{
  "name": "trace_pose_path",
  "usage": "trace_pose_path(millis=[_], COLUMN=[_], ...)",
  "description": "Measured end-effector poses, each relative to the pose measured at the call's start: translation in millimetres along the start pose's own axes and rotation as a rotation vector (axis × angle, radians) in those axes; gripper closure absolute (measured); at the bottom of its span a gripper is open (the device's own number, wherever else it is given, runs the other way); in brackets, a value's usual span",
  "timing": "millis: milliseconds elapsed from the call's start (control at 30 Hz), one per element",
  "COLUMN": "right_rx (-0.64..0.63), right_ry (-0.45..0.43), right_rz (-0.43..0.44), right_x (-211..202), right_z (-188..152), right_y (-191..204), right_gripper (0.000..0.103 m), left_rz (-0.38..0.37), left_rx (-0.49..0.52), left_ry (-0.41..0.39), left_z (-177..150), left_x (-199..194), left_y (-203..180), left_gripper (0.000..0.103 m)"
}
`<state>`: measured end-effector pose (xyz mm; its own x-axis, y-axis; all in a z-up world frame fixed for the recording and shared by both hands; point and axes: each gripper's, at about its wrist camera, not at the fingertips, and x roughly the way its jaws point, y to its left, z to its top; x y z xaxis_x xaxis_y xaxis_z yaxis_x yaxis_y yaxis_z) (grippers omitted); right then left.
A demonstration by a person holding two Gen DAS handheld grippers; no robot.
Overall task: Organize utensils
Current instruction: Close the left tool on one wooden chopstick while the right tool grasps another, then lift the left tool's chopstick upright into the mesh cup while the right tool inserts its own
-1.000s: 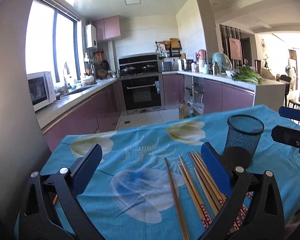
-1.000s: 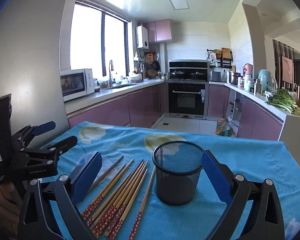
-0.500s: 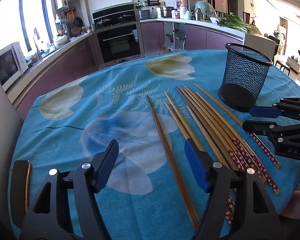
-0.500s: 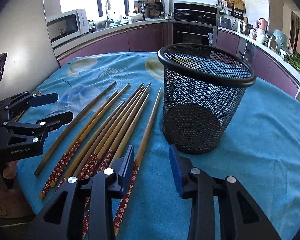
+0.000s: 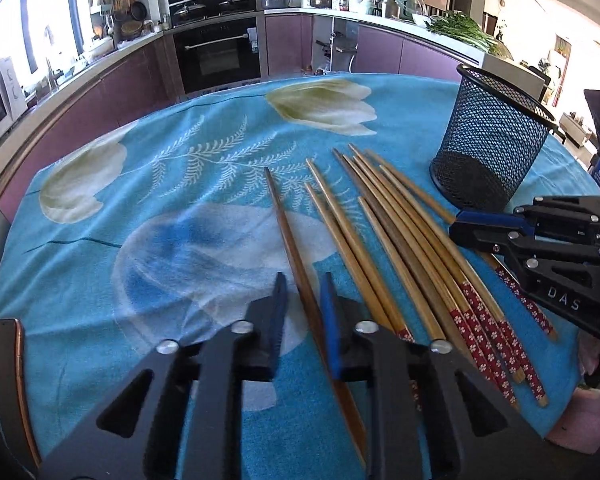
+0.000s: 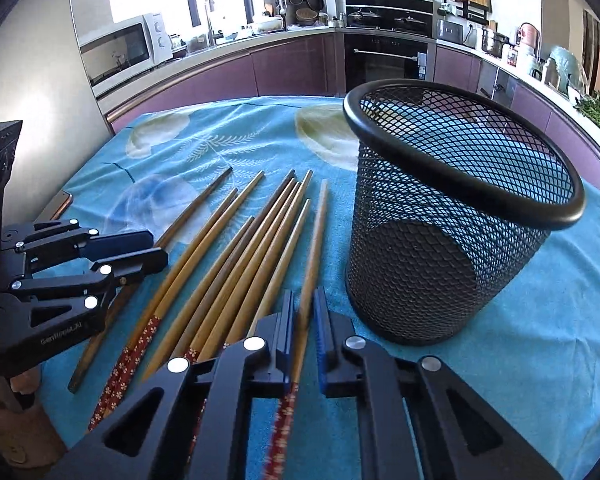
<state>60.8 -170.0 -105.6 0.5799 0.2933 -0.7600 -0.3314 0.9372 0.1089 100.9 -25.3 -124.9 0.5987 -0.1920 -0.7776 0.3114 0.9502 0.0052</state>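
Several wooden chopsticks point(image 5: 396, 224) lie side by side on a blue floral tablecloth point(image 5: 160, 208), some with red flowered ends. My left gripper point(image 5: 303, 300) has its jaws nearly closed around the leftmost dark brown chopstick point(image 5: 288, 232), low on the cloth. My right gripper point(image 6: 303, 312) has its jaws nearly closed around the rightmost chopstick point(image 6: 314, 240), beside the black mesh cup point(image 6: 452, 216). The cup stands upright and empty. Each gripper also shows in the other's view: the right one point(image 5: 496, 236), the left one point(image 6: 128, 248).
The table edge is near, just below both grippers. A phone-like object point(image 5: 10, 364) lies on the cloth at the left edge. Kitchen counters, an oven and a microwave stand beyond the table.
Both grippers have dropped toward the table and moved in over the chopsticks. Their jaws have narrowed from wide open to close around one chopstick each.
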Motion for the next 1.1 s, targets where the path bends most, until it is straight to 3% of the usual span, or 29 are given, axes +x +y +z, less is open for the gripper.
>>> trace_pose_path(millis=[367,633,1100], right_rx=[0.033,0.073,0.06], right_ry=[-0.083,-0.186,-0.383], right_rz=[0.096,0.244,0.257], right_x=[-33.4,-76.9,-136.5], right_z=[1.1,5.5,35.5], right_y=[-8.2,-21.5,-37.2], right_gripper=[0.097,0.097,0.097], left_rz=[-0.04,-0.133,-0.283], left_rx=[-0.031,-0.012,-0.013], left_ry=[-0.041,-0.165,-0.409], left_z=[1.3,15.1,52.0], left_x=[-19.8,-71.6,-169.8], left_y=[4.8,4.1,4.8], left_gripper=[0.095,0.095,0.095])
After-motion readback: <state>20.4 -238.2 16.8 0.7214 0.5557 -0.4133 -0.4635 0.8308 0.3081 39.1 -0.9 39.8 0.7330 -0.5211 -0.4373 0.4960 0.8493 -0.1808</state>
